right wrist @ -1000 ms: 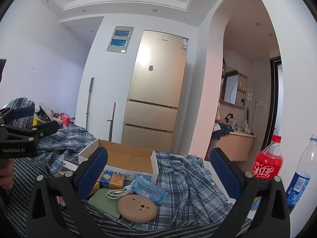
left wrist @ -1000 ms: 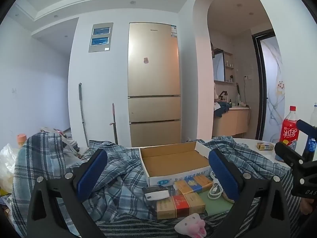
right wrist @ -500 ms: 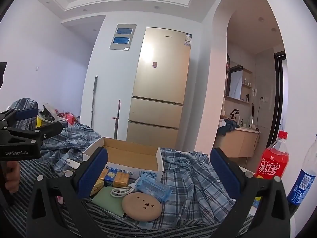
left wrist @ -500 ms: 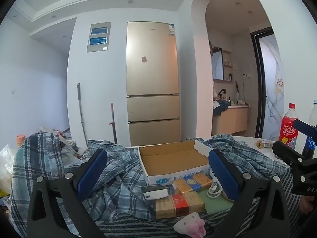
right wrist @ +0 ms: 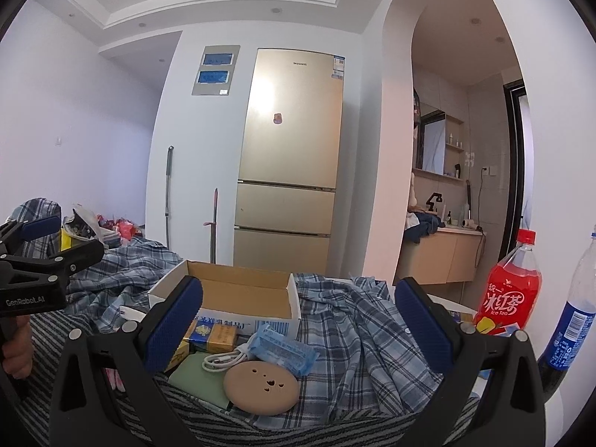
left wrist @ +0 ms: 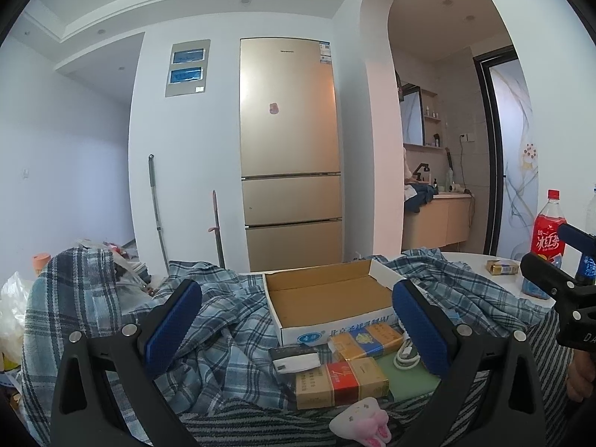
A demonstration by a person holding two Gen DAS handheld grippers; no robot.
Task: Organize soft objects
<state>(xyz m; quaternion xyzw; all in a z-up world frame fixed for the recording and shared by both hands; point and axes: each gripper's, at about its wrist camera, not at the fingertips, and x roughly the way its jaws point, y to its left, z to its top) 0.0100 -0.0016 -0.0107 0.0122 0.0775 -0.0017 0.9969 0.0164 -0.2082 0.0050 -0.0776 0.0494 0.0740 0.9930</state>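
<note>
Blue-padded, both my claws stand spread wide and empty: left gripper (left wrist: pixel 297 320), right gripper (right wrist: pixel 299 322). Over the last second they have only drifted slightly. The plaid shirt (left wrist: pixel 223 339) lies crumpled around the cardboard box (left wrist: pixel 327 294), untouched; organizing hasn't begun.

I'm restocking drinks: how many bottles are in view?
2: a red iced-tea bottle at the table's right side, and a blue-labelled bottle right of it. Others may be hidden.
</note>
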